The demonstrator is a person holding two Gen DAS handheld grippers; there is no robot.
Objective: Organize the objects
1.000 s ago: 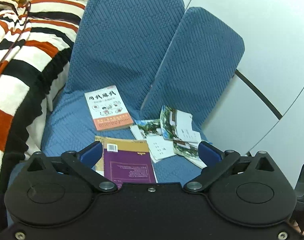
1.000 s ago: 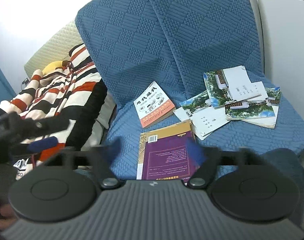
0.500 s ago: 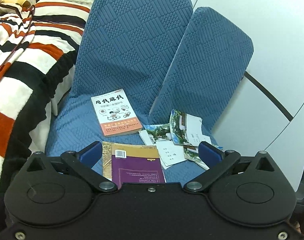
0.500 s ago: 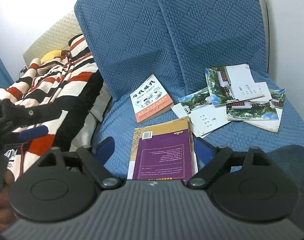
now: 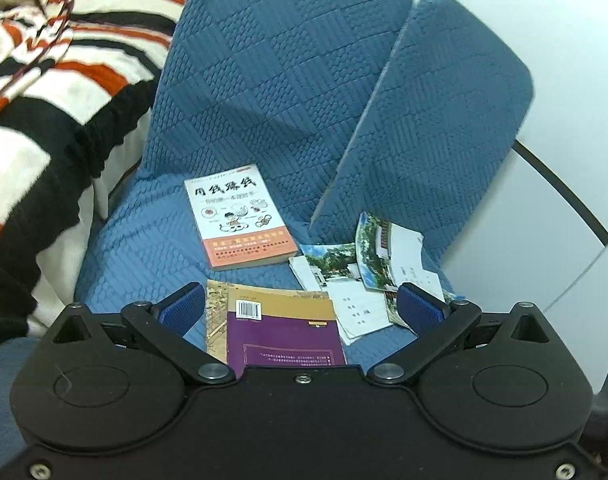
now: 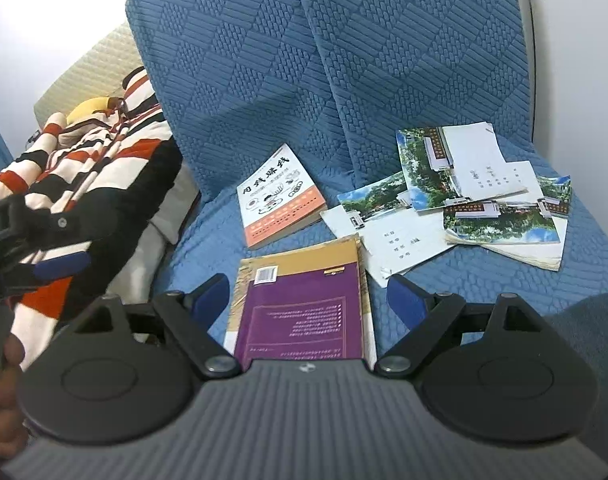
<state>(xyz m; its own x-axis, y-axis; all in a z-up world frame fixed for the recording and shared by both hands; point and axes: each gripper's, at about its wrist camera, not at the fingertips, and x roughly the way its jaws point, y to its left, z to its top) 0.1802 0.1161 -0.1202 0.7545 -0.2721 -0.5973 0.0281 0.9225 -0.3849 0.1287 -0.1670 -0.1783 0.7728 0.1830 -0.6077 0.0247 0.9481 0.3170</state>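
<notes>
The right gripper (image 6: 308, 298) hung with its blue pads spread wide and nothing clamped, low in the centre of the right wrist view, and the purple book (image 6: 299, 312) lay flat on the blue seat cover (image 6: 484, 280) right in the gap between them, untouched. Same story on the left: the left gripper (image 5: 301, 310) was wide open at the bottom centre of its own view, empty, with that purple book (image 5: 283, 336) showing between its pads. Just above the purple book, toward mid-frame, sat the white and orange book (image 6: 279, 198), face up and apart from it. To the right, a loose heap of photo-covered booklets (image 6: 476, 192) and white sheets sprawled across the seat, one sheet's corner touching the purple book's right edge. Behind everything rose the quilted blue back cushions (image 5: 271, 72). At the left edge of both views was a striped blanket (image 5: 43, 120) in white, black and orange. In the right wrist view a hand (image 6: 1, 408) showed at the lower left.
</notes>
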